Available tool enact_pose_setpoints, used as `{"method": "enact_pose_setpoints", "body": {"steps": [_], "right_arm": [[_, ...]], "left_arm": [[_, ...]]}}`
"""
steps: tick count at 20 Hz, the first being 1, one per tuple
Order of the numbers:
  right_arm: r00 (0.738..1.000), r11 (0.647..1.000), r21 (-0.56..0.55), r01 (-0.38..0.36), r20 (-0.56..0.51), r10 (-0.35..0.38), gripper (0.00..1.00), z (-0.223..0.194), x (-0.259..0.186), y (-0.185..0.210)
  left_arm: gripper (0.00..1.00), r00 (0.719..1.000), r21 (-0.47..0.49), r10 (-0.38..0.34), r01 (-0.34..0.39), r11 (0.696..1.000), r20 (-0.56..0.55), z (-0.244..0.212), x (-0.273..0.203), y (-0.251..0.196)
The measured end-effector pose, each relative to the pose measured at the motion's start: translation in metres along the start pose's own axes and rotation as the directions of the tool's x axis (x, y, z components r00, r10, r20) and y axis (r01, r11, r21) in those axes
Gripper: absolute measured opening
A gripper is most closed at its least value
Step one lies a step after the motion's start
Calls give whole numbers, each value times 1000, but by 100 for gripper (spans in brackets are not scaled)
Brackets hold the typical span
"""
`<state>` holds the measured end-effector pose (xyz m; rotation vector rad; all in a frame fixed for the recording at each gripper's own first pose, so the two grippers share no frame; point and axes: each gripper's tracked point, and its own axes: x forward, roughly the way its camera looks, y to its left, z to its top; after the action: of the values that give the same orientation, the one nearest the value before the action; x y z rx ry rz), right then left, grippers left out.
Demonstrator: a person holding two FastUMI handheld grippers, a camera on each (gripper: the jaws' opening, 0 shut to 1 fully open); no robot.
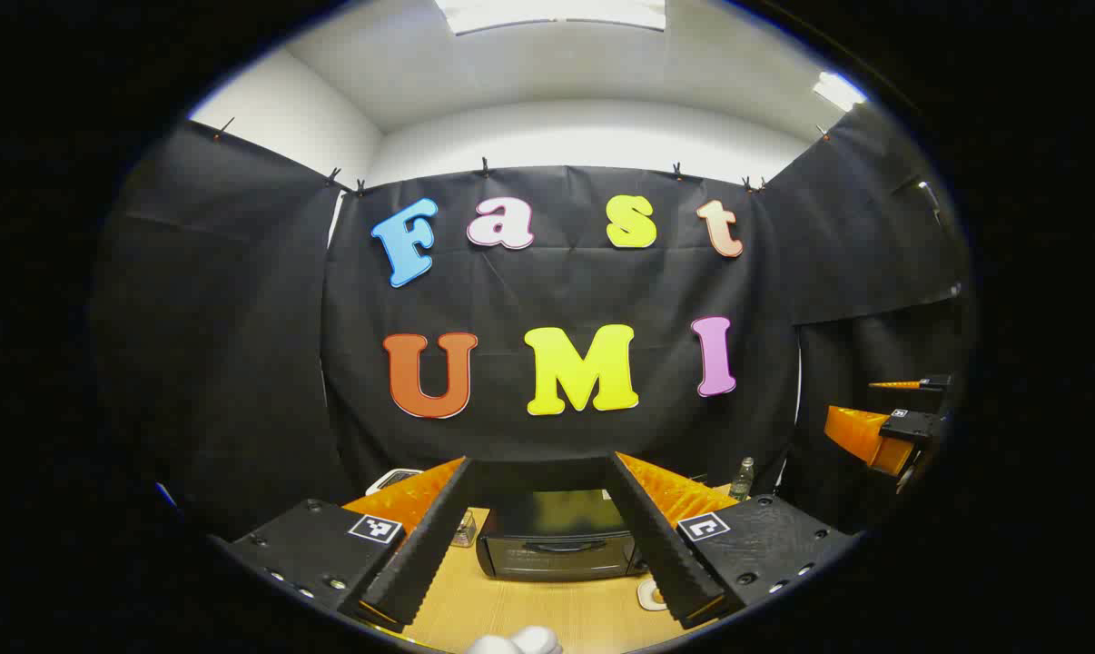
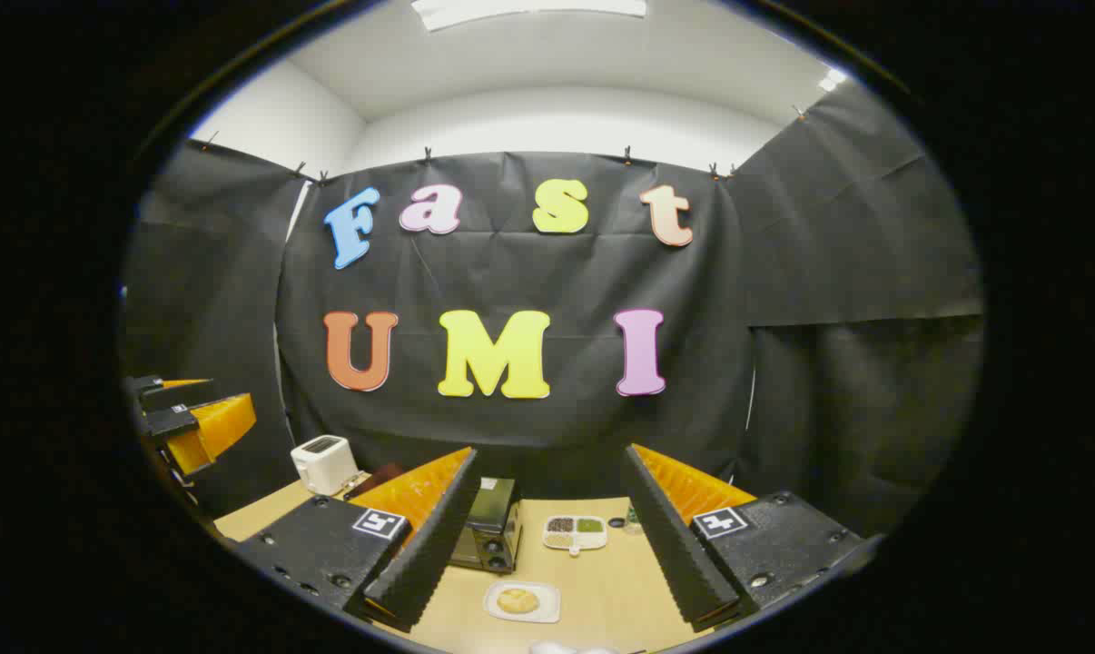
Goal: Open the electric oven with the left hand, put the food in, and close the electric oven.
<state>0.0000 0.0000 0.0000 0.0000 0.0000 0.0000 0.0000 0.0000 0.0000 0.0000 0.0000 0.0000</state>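
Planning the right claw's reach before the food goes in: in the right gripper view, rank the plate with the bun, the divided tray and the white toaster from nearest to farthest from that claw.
1. White rectangular plate holding a round golden bun, just ahead between the right claw's fingers.
2. White divided tray with brown and green fillings, farther ahead, slightly right.
3. White boxy toaster, far left, by the wall.

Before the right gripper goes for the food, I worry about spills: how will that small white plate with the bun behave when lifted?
The plate looks shallow and flat-rimmed, so it probably offers little to pinch and may tilt. The bun sits loose on it and could slide off. Both look light, so a push would likely skid them across the table.
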Motion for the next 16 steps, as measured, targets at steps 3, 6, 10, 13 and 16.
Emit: {"method": "enact_pose_setpoints", "body": {"steps": [3,6,10,13,16], "right_arm": [[1000,1000,-7,2,1,-2,99,0,3,-1],[1000,1000,-13,6,2,-6,99,-2,5,-2],[1000,1000,-12,10,4,-10,99,-1,6,-3],[1000,1000,-12,16,7,-16,99,0,7,-5],[1000,1000,-13,23,12,-23,99,1,7,-7]], "left_arm": [[95,1000,-4,5,-5,1000,-11,-2,1,4],[95,1000,-13,2,-2,1000,-16,-4,4,4],[95,1000,-4,2,-2,1000,-15,-3,5,5],[95,1000,3,-3,3,1000,-12,-3,7,3],[94,1000,8,-4,5,1000,-13,-6,7,4]]}}
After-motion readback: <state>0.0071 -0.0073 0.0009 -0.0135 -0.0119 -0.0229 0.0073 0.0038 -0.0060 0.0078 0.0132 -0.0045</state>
